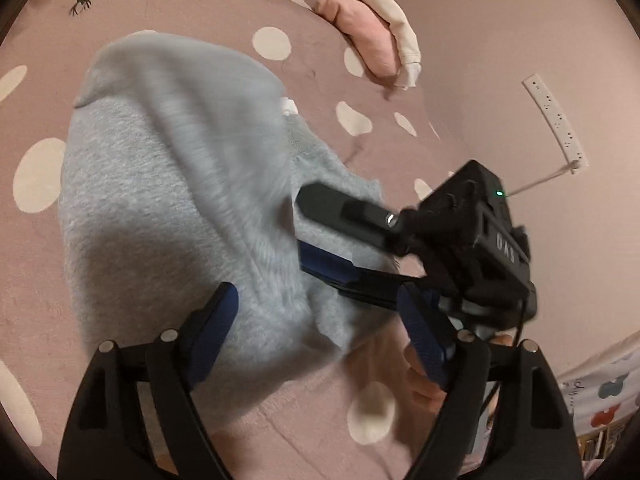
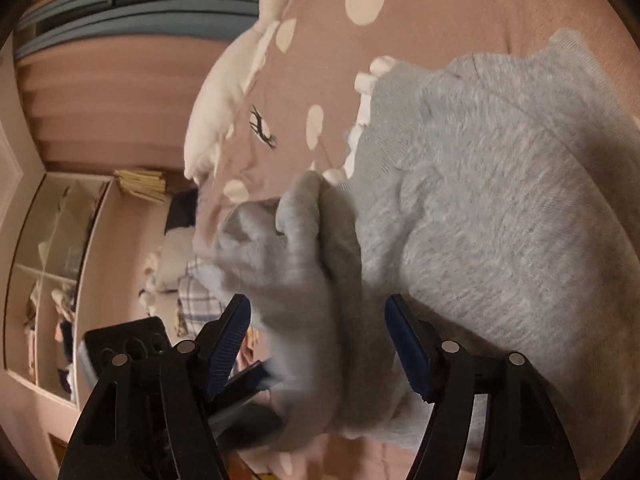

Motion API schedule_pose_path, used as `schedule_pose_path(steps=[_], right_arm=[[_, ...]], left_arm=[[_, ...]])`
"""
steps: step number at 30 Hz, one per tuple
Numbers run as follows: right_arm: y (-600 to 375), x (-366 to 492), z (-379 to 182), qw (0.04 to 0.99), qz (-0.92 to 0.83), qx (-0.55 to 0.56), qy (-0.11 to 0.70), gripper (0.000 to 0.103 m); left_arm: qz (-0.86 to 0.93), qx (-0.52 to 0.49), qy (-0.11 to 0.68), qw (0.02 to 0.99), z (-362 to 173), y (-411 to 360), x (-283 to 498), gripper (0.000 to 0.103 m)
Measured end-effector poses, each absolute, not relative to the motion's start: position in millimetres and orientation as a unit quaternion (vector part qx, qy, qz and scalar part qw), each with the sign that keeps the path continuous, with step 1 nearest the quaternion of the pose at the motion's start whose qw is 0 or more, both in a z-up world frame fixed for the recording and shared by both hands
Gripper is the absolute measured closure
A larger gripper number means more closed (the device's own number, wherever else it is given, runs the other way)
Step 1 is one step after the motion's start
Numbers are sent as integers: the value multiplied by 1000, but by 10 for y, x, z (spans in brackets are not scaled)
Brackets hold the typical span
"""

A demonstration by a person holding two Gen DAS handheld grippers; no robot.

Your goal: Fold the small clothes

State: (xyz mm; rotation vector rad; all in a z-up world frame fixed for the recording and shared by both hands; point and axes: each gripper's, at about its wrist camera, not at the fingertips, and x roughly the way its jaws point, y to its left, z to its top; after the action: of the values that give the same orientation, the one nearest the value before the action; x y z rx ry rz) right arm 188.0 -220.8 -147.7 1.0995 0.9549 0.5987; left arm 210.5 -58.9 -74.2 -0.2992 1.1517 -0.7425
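grey sweater (image 1: 168, 184) between left gripper (image 1: 320, 336) fingers

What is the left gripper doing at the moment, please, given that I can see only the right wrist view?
Observer: The left gripper is open. The grey garment lies between its fingers, not clamped.
Operator: Thank you. Are any other clothes nearby?
Observer: Yes, a pink piece and a cream piece lie bunched side by side beyond the garment, close to the wall.
Operator: Is there anything on that wall?
Observer: A white power strip is fixed to it, with a cord leaving its lower end.
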Motion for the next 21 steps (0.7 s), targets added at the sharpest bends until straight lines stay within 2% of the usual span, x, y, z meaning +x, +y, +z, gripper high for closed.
schedule_pose_path(steps=[2, 7, 12, 13, 14, 17, 19, 21], right_arm=[[-2254, 1850, -1506, 687, 280, 520, 423, 28], [-2264, 1807, -1536, 680, 284, 517, 434, 28], [-1991, 1898, -1453, 726, 247, 417, 489, 28], [-1918, 1892, -1388, 744, 238, 389, 489, 34], [-1857, 1889, -1329, 759, 234, 366, 485, 50], [-1706, 1863, -1160, 804, 206, 296, 473, 74], [-1617, 1920, -1079, 823, 202, 268, 459, 85], [-1611, 1903, -1015, 836, 194, 251, 447, 89]], left_arm=[[-337, -128, 528, 769, -735, -541, 2083, 21], [-324, -158, 517, 776, -711, -203, 1910, 21], [-284, -198, 509, 788, -779, 241, 1706, 21], [-276, -200, 511, 789, -796, 311, 1667, 21], [-270, -203, 513, 789, -818, 360, 1633, 21], [-255, -213, 518, 788, -878, 512, 1538, 21], [-248, -226, 521, 785, -916, 590, 1504, 21], [-244, -239, 523, 781, -943, 649, 1485, 21]])
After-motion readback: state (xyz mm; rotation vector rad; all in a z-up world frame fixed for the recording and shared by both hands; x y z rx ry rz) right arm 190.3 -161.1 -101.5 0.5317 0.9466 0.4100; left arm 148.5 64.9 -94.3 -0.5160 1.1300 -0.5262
